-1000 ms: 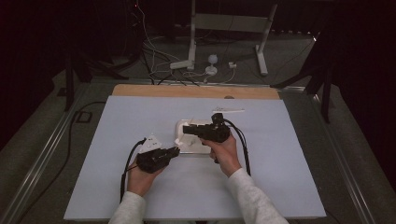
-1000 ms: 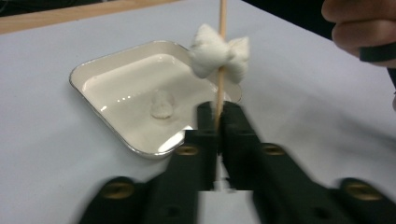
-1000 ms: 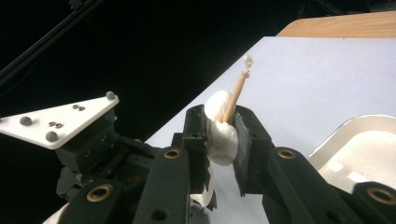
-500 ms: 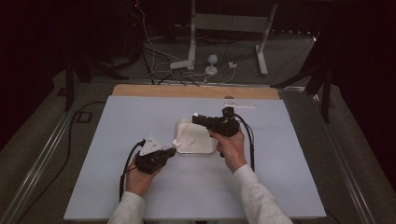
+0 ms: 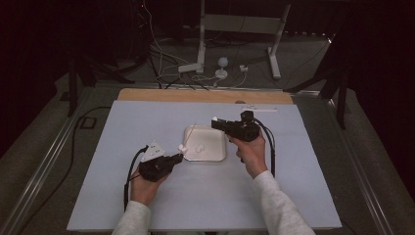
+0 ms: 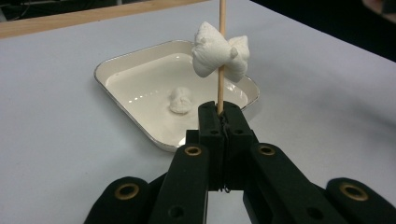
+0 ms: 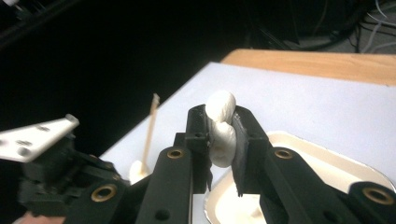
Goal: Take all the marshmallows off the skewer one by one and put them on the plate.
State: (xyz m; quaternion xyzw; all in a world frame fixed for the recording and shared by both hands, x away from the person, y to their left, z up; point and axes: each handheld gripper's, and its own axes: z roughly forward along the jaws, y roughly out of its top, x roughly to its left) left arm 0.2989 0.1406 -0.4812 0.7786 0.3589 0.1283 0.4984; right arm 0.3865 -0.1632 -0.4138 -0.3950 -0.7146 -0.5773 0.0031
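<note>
My left gripper point(image 6: 220, 114) is shut on a thin wooden skewer point(image 6: 221, 28) that stands upright, with a white marshmallow point(image 6: 219, 55) threaded on it. In the high view this left gripper point(image 5: 178, 157) sits at the near left corner of the white tray point(image 5: 215, 147). One marshmallow point(image 5: 199, 147) lies loose in the tray. My right gripper point(image 7: 220, 123) is shut on another white marshmallow point(image 7: 221, 128), squeezed between its pads. It hovers over the tray's far right corner point(image 5: 215, 122), pointing left toward the skewer point(image 7: 150, 126).
The tray lies mid-table on a pale blue sheet point(image 5: 122, 196). A wooden strip point(image 5: 161, 95) runs along the far edge. Cables and a stand base point(image 5: 215, 73) lie on the floor beyond. Each gripper's cable trails back along its forearm.
My right gripper has lifted off the tray and drifted right with the marshmallow in its jaws. The left gripper and skewer have stayed put.
</note>
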